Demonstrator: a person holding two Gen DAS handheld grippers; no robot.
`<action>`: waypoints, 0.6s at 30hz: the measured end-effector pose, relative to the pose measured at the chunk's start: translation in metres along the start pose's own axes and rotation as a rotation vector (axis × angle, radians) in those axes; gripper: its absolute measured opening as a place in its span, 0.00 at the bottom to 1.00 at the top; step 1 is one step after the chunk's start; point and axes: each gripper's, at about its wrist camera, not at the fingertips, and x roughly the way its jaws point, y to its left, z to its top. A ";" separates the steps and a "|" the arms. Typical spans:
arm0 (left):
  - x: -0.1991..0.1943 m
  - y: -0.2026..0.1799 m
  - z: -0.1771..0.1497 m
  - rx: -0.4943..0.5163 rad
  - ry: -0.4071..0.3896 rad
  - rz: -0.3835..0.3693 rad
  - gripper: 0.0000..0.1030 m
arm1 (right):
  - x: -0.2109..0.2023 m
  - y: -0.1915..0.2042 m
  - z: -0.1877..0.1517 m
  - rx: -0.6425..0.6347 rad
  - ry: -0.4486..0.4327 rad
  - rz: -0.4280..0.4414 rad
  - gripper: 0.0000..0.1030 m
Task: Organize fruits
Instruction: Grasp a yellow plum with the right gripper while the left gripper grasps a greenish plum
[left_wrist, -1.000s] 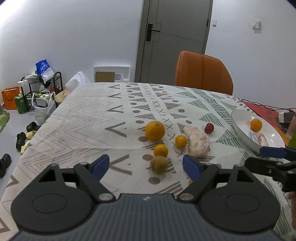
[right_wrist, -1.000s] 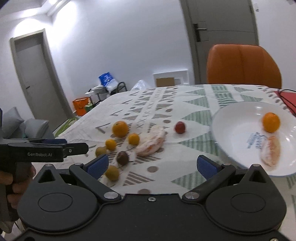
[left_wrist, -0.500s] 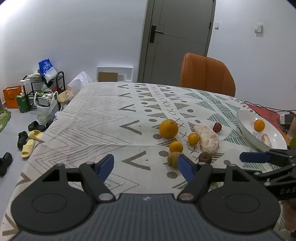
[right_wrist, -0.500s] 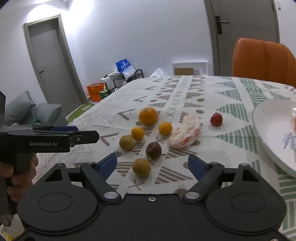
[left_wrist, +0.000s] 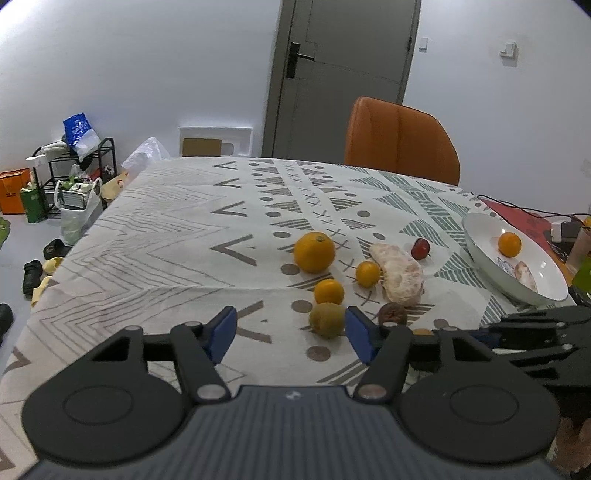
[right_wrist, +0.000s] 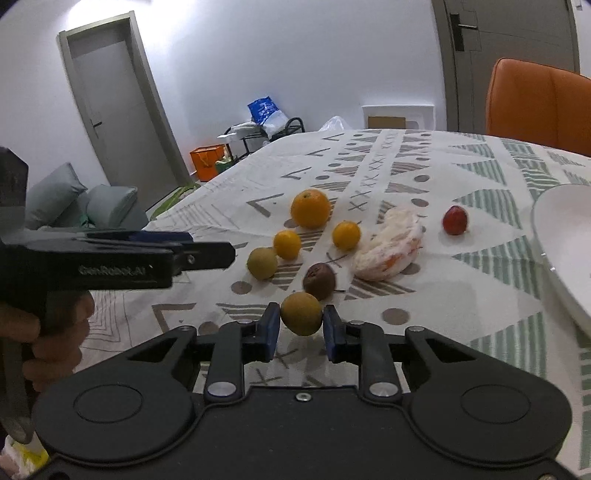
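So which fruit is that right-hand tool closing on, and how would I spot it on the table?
Start at the white plate on the patterned tablecloth, then look left to the loose cluster of fruit. The nearest piece is a dull yellow-brown round fruit sitting between the right gripper pads. It is duller than the small oranges and paler than the wrinkled dark fruit behind it.

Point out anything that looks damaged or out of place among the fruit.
The dark brown fruit looks shriveled beside the smooth ones. A peeled citrus lies bare on the tablecloth, while another peeled piece is already on the white plate.
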 end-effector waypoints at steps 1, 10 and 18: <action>0.002 -0.002 0.000 0.000 0.003 -0.004 0.59 | -0.002 -0.002 0.000 0.002 -0.004 -0.008 0.23; 0.021 -0.018 -0.001 0.003 0.020 -0.039 0.50 | -0.021 -0.029 0.001 0.053 -0.046 -0.085 0.23; 0.034 -0.027 -0.004 -0.006 0.040 -0.032 0.24 | -0.038 -0.047 -0.002 0.087 -0.086 -0.125 0.23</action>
